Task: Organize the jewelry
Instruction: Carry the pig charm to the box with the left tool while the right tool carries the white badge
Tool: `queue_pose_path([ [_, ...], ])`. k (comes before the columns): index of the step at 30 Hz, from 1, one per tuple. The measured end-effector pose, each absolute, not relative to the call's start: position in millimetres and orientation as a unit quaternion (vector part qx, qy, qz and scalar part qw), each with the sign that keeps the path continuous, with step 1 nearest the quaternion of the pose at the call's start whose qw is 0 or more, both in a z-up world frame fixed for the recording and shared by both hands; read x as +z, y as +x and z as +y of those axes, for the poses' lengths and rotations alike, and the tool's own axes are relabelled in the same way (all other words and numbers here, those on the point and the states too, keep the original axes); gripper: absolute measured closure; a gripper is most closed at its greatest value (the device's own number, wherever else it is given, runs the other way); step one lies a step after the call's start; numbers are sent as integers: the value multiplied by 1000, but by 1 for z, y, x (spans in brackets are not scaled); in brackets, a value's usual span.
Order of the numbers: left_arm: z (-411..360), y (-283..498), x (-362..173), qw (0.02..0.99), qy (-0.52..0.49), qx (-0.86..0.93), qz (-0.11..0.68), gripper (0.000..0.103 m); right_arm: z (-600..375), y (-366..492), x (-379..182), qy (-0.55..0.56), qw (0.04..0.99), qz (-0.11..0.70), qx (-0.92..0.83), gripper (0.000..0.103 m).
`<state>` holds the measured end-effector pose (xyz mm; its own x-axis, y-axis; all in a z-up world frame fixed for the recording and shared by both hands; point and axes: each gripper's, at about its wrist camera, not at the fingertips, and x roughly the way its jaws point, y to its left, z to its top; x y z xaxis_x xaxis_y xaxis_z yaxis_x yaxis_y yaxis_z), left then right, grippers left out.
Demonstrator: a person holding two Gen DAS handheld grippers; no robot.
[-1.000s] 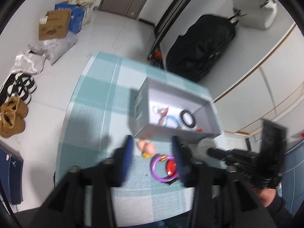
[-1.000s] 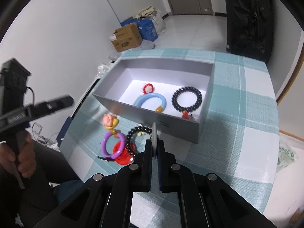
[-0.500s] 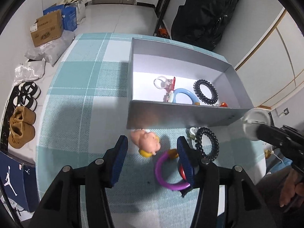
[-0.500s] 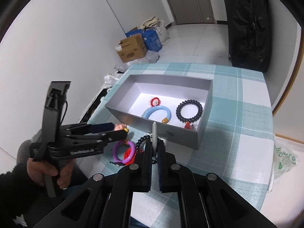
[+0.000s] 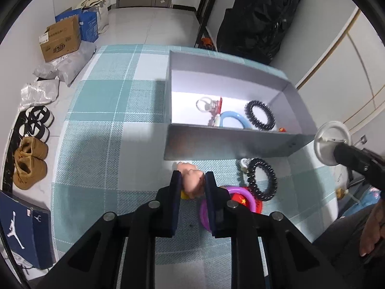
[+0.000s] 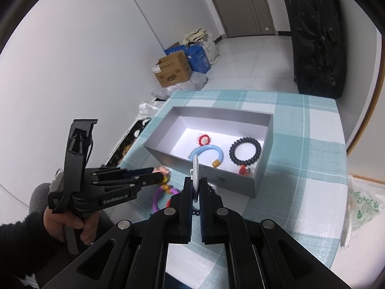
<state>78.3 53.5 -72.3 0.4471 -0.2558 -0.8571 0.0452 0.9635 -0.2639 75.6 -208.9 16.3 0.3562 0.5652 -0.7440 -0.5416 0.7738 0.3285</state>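
Note:
A grey box (image 5: 231, 144) (image 6: 262, 168) on the checked cloth holds a blue bangle (image 5: 232, 119) (image 6: 207, 153), a black bead bracelet (image 5: 259, 115) (image 6: 245, 149) and a red flower ring (image 6: 204, 140). In front of it lie a purple bangle (image 5: 238, 192) (image 6: 156, 198), a red piece (image 5: 243, 198) and a second black bracelet (image 5: 262, 179). My left gripper (image 5: 192, 183) (image 6: 154, 172) is shut on a pink pig-shaped ring (image 5: 191, 180) on the cloth. My right gripper (image 6: 195, 187) is shut on a white disc-shaped piece (image 6: 195, 173) (image 5: 333, 144), held above the cloth.
The table's teal checked cloth (image 5: 108, 144) ends near the box's far side. On the floor are cardboard boxes (image 5: 60, 39), plastic bags (image 5: 48, 84), shoes (image 5: 30, 166) and a black suitcase (image 5: 259, 16). A plastic bag (image 6: 363, 207) lies at the table's right.
My left gripper moved forward and closed its fingers around the pink pig ring. My right gripper rose and drew back with the white disc still in it.

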Motion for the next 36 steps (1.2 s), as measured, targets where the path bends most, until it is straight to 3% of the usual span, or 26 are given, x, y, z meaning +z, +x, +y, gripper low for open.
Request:
queue_pose_path([
  [15,46,72,-8,884,-148,-150,418,89,-207,89,38,43,833,435,340,99],
  [36,28,136,-26,860,-148,-141,468,89,-204,151,19,87,817,473,319,99],
])
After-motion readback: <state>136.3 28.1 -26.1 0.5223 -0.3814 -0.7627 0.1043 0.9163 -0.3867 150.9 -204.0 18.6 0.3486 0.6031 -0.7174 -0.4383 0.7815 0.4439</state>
